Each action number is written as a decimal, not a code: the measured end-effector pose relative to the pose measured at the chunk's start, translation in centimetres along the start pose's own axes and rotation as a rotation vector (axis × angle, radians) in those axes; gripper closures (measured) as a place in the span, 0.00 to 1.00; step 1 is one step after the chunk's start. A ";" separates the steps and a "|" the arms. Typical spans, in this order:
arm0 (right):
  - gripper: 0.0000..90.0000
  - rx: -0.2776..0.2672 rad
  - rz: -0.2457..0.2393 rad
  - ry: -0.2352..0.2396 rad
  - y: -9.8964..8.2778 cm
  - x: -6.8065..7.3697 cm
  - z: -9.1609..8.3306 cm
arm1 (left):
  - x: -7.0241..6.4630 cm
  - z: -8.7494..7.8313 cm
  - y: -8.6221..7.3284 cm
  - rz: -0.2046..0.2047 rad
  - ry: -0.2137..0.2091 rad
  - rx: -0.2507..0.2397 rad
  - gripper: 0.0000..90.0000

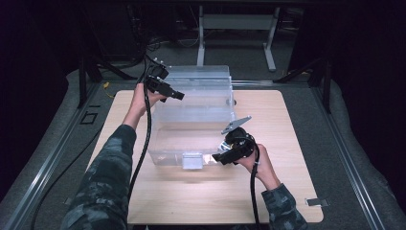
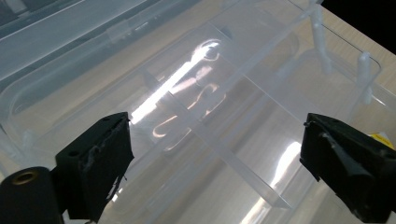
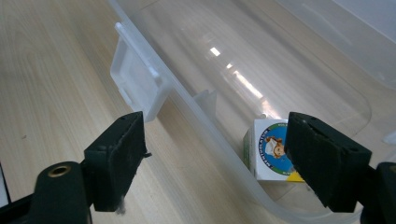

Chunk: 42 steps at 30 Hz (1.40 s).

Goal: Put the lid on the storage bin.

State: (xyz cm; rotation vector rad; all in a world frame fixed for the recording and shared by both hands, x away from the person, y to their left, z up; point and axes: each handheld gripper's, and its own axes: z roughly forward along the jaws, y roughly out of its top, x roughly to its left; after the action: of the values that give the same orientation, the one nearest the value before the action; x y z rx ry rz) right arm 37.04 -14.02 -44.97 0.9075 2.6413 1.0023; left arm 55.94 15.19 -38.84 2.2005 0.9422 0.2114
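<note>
A clear plastic storage bin [image 1: 158,153] stands in the middle of the wooden table [image 1: 287,143]. My left gripper [image 1: 178,95] hovers over the bin's far left corner, and its jaws stand open with nothing between them. In the left gripper view [image 2: 215,158] I look down into the bin [image 2: 261,88] through its glossy walls. My right gripper [image 1: 218,158] is at the bin's near right corner. In the right gripper view [image 3: 217,154] its open jaws straddle the bin's rim [image 3: 205,121] without pressing on it. A small white carton [image 3: 271,147] with a cartoon label lies inside, close to the right jaw.
A clear latch tab [image 1: 193,160] hangs on the bin's near wall, seen as the latch [image 3: 135,84] left of my right gripper. A small metal clip [image 1: 317,201] lies at the table's near right corner. A metal frame [image 1: 234,28] stands behind the table.
</note>
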 end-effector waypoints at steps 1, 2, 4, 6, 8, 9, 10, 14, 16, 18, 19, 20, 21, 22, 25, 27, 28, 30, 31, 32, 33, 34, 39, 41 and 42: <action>0.24 0.003 0.000 0.005 0.0 0.0 0.1 | 0.1 0.1 0.0 0.000 0.009 0.003 0.14; 0.25 0.005 0.002 0.007 0.0 0.0 0.2 | 0.2 0.4 0.0 -0.003 0.008 0.005 0.15; 0.30 -0.011 0.006 0.008 0.0 0.1 0.3 | 0.4 0.8 -0.1 -0.004 0.016 0.020 0.19; 0.34 -0.017 0.006 0.000 0.0 0.2 0.5 | 0.5 1.1 -0.1 -0.007 0.024 0.028 0.25; 0.36 -0.016 0.003 -0.007 -0.1 0.2 0.8 | 0.6 1.3 -0.2 -0.019 0.046 0.022 0.35; 0.38 -0.011 0.002 -0.013 -0.1 0.3 1.0 | 0.6 1.4 -0.2 -0.022 0.054 0.021 0.40; 0.40 -0.006 0.001 -0.016 -0.1 0.3 1.2 | 0.6 1.5 -0.3 -0.021 0.080 0.014 0.43; 0.53 -0.001 0.009 -0.013 -0.2 0.6 1.8 | 0.5 1.6 -0.4 -0.027 0.096 -0.002 0.52; 0.57 0.006 0.002 -0.011 -0.2 0.8 2.1 | 0.5 1.7 -0.6 -0.035 0.096 -0.010 0.52; 0.62 -0.017 -0.005 -0.024 -0.2 1.0 2.0 | 0.5 1.7 -0.6 -0.035 0.101 -0.011 0.53; 0.62 -0.012 -0.009 -0.025 -0.2 1.1 2.0 | 0.5 1.8 -0.6 -0.034 0.104 -0.012 0.53; 0.63 -0.013 -0.013 -0.032 -0.2 1.2 2.1 | 0.4 1.8 -0.7 -0.035 0.110 -0.014 0.53; 0.64 -0.013 -0.013 -0.046 -0.2 1.3 2.1 | 0.3 1.8 -0.7 -0.032 0.116 -0.013 0.53; 0.65 0.001 -0.012 -0.047 -0.2 1.3 2.0 | 0.3 1.9 -0.6 -0.028 0.120 -0.010 0.54; 0.69 -0.022 0.002 -0.060 -0.3 1.3 2.1 | -0.1 1.9 -0.5 0.001 0.143 0.013 0.57; 0.70 -0.027 0.004 -0.064 -0.3 1.3 2.1 | -0.2 1.9 -0.4 0.029 0.151 0.030 0.60; 0.71 -0.028 0.006 -0.064 -0.4 1.2 2.1 | -0.3 1.9 -0.3 0.036 0.153 0.036 0.62; 0.71 -0.036 0.021 -0.057 -0.5 1.1 2.0 | -0.3 1.9 -0.3 0.050 0.150 0.045 0.64; 0.71 -0.043 0.024 -0.051 -0.5 1.0 2.1 | -0.3 1.9 -0.2 0.054 0.148 0.047 0.65; 0.71 -0.045 0.027 -0.048 -0.5 1.0 2.1 | -0.3 1.9 -0.2 0.055 0.146 0.047 0.65; 0.71 -0.044 0.028 -0.046 -0.5 1.0 2.1 | -0.3 1.9 -0.2 0.056 0.144 0.048 0.66; 0.71 -0.042 0.026 -0.046 -0.5 1.0 2.1 | -0.2 1.9 -0.2 0.057 0.143 0.049 0.66; 0.63 -0.012 0.011 -0.052 -0.5 1.1 2.8 | -0.2 1.9 -0.2 0.056 0.139 0.050 0.67; 0.63 -0.011 0.019 -0.063 -0.5 1.2 3.0 | -0.2 1.9 -0.2 0.059 0.137 0.048 0.67; 0.63 -0.008 0.017 -0.054 -0.4 1.2 3.0 | -0.3 1.9 -0.3 0.061 0.136 0.047 0.68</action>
State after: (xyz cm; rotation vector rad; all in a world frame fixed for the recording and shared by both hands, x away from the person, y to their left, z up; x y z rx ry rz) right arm 36.94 -11.93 -47.47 0.9431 2.5876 0.9776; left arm 56.37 14.09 -40.35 2.2828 0.9635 0.3755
